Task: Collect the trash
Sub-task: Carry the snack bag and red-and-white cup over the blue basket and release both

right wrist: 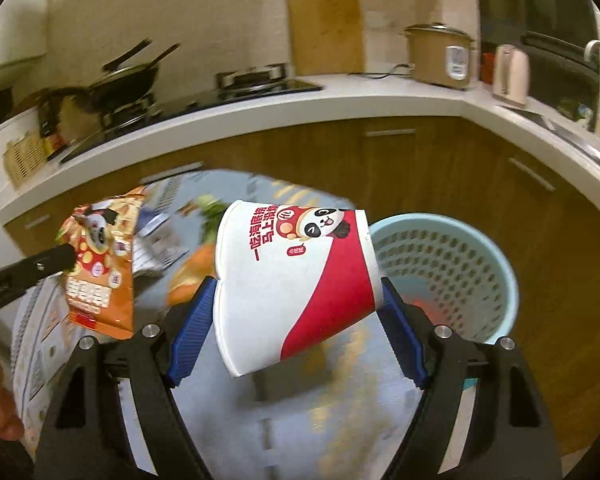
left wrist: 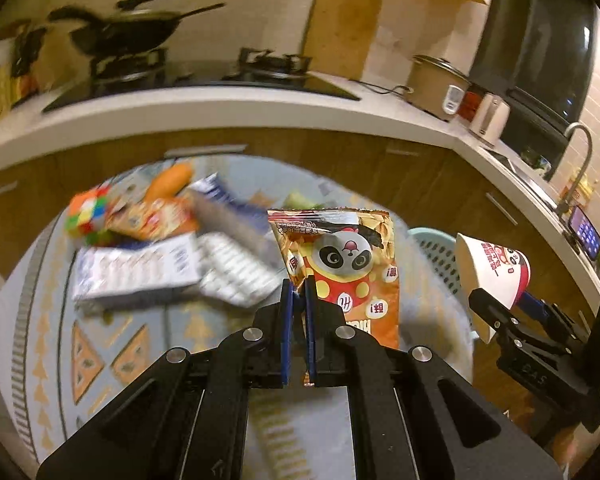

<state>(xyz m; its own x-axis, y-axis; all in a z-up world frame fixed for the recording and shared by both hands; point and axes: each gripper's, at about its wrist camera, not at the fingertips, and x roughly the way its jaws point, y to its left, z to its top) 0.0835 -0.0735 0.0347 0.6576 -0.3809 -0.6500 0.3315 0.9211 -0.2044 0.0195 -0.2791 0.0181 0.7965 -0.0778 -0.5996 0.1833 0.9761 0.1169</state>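
Observation:
An orange snack bag [left wrist: 340, 256] with a panda print hangs upright from my left gripper [left wrist: 298, 284], which is shut on its lower left edge. In the right wrist view the same bag [right wrist: 100, 264] hangs at the left, pinched by the left gripper [right wrist: 66, 258]. A white and red paper noodle cup [right wrist: 292, 248] lies tilted, mouth down-left, between the blue pads of my right gripper [right wrist: 296, 284], which press on its sides. The left wrist view shows that cup [left wrist: 496, 268] at the right, in the right gripper [left wrist: 504, 300]. A pale blue perforated basket [right wrist: 452, 264] stands just right of and below the cup.
On the patterned floor mat [left wrist: 100, 360] lie a colour cube [left wrist: 88, 216], a carrot [left wrist: 168, 184], white boxes [left wrist: 140, 272] and other packets, blurred. The basket [left wrist: 436, 256] stands at the mat's right. Wooden cabinets and a white counter [right wrist: 340, 100] with stove and wok curve behind. A hand [right wrist: 0, 412] shows at lower left.

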